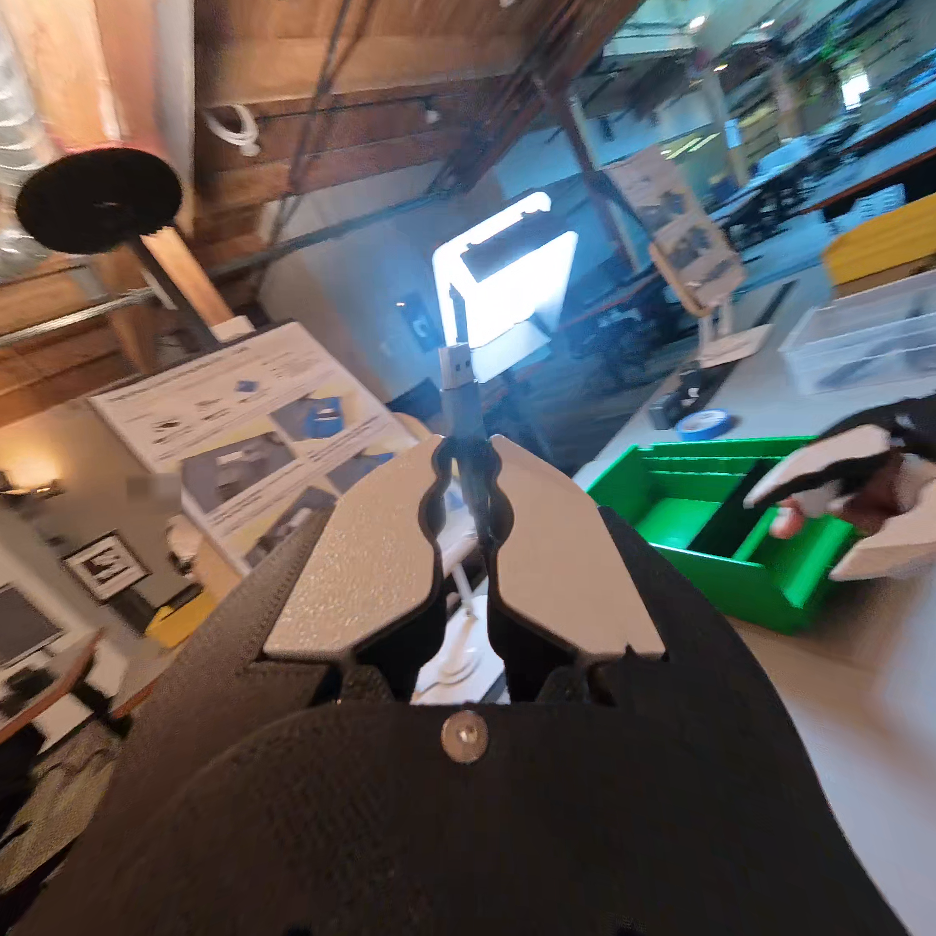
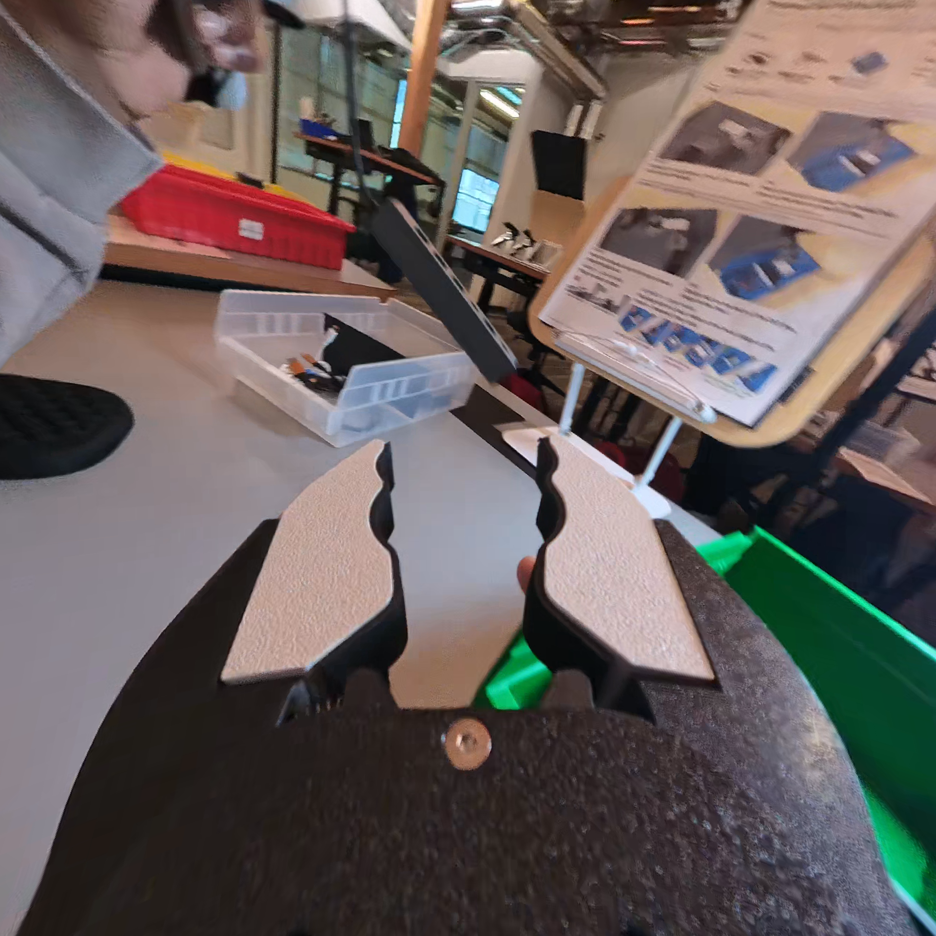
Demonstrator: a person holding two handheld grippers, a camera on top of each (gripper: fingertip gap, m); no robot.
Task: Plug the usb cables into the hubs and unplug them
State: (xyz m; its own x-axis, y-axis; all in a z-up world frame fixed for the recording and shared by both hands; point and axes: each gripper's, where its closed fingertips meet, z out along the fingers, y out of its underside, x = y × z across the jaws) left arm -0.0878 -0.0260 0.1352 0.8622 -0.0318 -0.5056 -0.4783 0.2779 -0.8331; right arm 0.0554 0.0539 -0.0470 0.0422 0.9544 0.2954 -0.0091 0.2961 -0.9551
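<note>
My left gripper (image 1: 466,445) is shut on a grey USB cable plug (image 1: 458,377), held up in the air. The metal end sticks out past the fingertips, and the cable runs back between the fingers. My right gripper (image 2: 463,445) is open and empty, low over the grey table (image 2: 152,532). It also shows in the left wrist view (image 1: 792,539), above the green bin (image 1: 709,567). A dark flat USB hub (image 2: 440,294) hangs tilted in the air from a black cable (image 2: 354,126) that runs out of the top of the right wrist view.
A clear plastic tray (image 2: 405,385) with small parts sits on the table ahead. The green bin (image 2: 835,658) is at lower right. An instruction board (image 2: 734,253) stands on a white stand. A red bin (image 2: 228,218), a black mat (image 2: 50,425) and a blue tape roll (image 1: 704,423) are nearby.
</note>
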